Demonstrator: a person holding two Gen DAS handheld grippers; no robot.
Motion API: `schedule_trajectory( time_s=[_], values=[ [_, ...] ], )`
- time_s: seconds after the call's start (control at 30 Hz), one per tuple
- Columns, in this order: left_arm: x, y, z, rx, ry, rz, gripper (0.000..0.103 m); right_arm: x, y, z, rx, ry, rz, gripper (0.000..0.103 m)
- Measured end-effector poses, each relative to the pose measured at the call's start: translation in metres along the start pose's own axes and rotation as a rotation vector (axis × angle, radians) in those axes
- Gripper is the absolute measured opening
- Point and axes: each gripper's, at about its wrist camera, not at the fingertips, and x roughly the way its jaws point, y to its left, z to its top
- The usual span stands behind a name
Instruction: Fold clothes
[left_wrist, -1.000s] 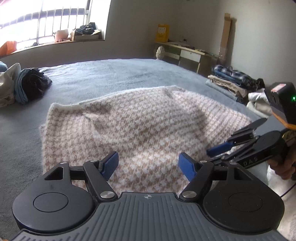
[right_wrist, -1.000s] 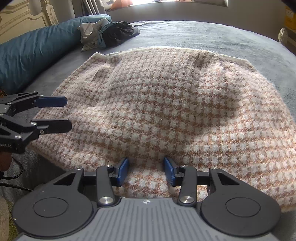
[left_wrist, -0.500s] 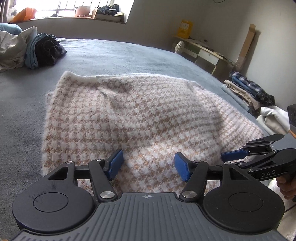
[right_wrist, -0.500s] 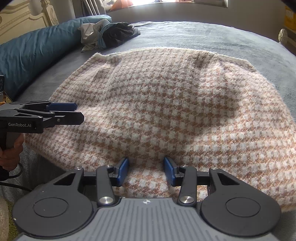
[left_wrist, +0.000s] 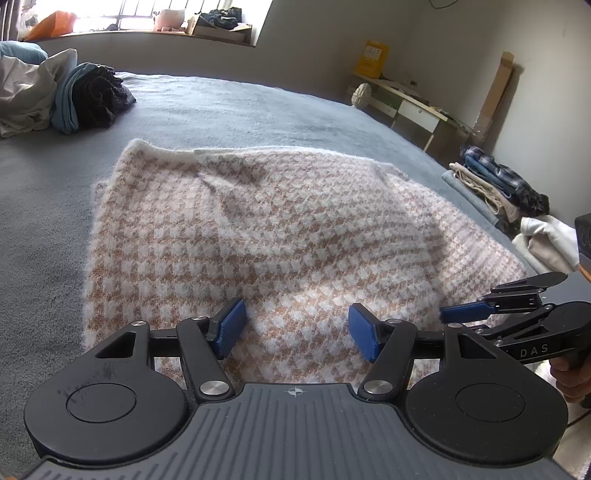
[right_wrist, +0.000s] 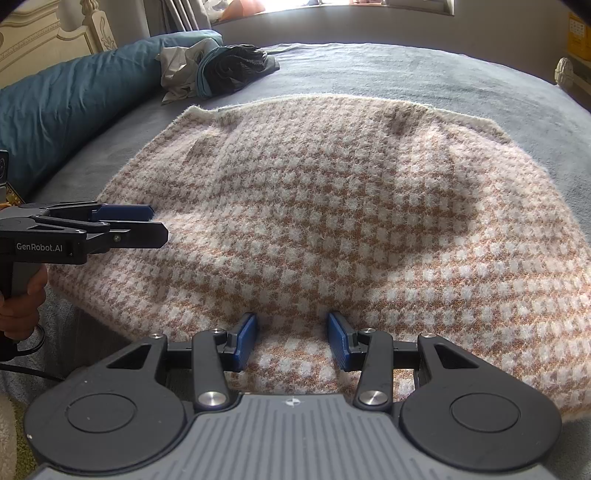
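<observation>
Two clothes heaps (left_wrist: 66, 98) (left_wrist: 506, 184) (perhaps laundry) flank the sweater (left_wrist: 280, 236) on the bed (left_wrist: 236, 107).

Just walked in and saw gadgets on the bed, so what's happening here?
A person is holding a two-finger gripper in each hand over a pink-and-white checked sweater spread flat on the grey bed. Both the left gripper and the right gripper sit at the sweater's near edge with jaws apart; the left's have just been closing, with fabric between them. No fold is made yet. Other clothes lie bunched further up the bed.
</observation>
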Motion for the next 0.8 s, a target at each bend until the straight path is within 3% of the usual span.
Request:
schedule_trajectory(
  time_s=[0.3,0.53,0.67,0.77,0.8],
  values=[
    [-0.001,0.005,0.0,-0.034,-0.004,-0.022,0.063,-0.001,0.0,0.001,0.001,0.001,-0.001,0.045],
    [-0.003,0.034,0.006,-0.206,0.01,-0.144,0.064,-0.016,0.006,0.011,-0.027,-0.014,-0.006,0.045],
    [-0.002,0.053,0.008,-0.324,0.019,-0.219,0.063,-0.035,0.021,0.029,-0.062,-0.11,0.098,0.045],
    [-0.001,0.058,0.007,-0.359,0.013,-0.242,0.063,-0.024,0.045,0.033,-0.175,-0.103,0.153,0.045],
    [-0.001,0.057,0.006,-0.356,0.012,-0.243,0.063,-0.008,0.051,0.029,-0.209,-0.052,0.134,0.045]
  ],
)
